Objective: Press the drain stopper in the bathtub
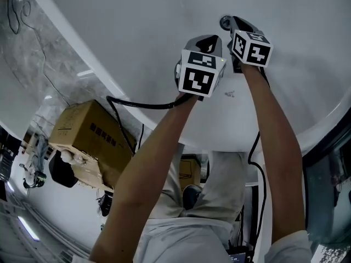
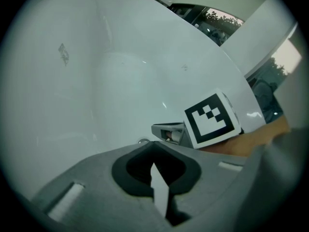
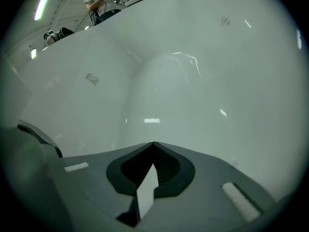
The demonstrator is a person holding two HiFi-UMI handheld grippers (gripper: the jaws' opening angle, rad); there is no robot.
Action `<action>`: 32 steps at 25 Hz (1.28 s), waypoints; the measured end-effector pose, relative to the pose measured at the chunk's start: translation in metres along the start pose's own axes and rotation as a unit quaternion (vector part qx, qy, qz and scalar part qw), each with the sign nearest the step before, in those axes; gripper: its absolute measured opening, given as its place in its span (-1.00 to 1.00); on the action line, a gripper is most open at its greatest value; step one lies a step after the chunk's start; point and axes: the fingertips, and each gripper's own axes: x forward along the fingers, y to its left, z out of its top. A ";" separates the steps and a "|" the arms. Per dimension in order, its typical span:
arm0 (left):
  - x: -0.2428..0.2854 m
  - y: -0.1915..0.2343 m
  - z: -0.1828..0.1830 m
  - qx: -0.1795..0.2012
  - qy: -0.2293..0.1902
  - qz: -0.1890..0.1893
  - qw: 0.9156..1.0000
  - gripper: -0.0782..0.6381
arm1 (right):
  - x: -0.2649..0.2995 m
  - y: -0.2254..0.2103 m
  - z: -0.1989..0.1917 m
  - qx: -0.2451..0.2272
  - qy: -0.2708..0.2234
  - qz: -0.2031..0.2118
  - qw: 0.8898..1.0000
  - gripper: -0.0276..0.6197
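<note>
Bathtub (image 1: 137,43) floor open | left hand-held gripper (image 2: 154,145) pressed together | right hand-held gripper (image 3: 153,145) likewise, by drain stopper (image 1: 225,22)

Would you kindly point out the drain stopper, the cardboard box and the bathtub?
drain stopper (image 1: 225,22): head view, its metal top.
cardboard box (image 1: 93,130): head view, its printed face.
bathtub (image 1: 131,32): head view, bare white inner wall.

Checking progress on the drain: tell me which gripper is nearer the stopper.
The right gripper: its tip lies right beside the stopper, while the left gripper hangs short of it.
</note>
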 end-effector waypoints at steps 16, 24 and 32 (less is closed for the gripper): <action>-0.091 -0.051 0.028 0.039 -0.028 -0.015 0.999 -0.79 | -0.124 0.049 0.067 0.032 -0.105 0.016 0.994 -0.91; -0.136 -0.074 0.038 0.060 -0.049 -0.024 0.997 -0.79 | -0.185 0.071 0.077 0.026 -0.140 0.019 0.990 -0.91; -0.181 -0.099 0.044 0.077 -0.066 -0.028 0.994 -0.79 | -0.249 0.096 0.081 0.006 -0.161 0.029 0.986 -0.91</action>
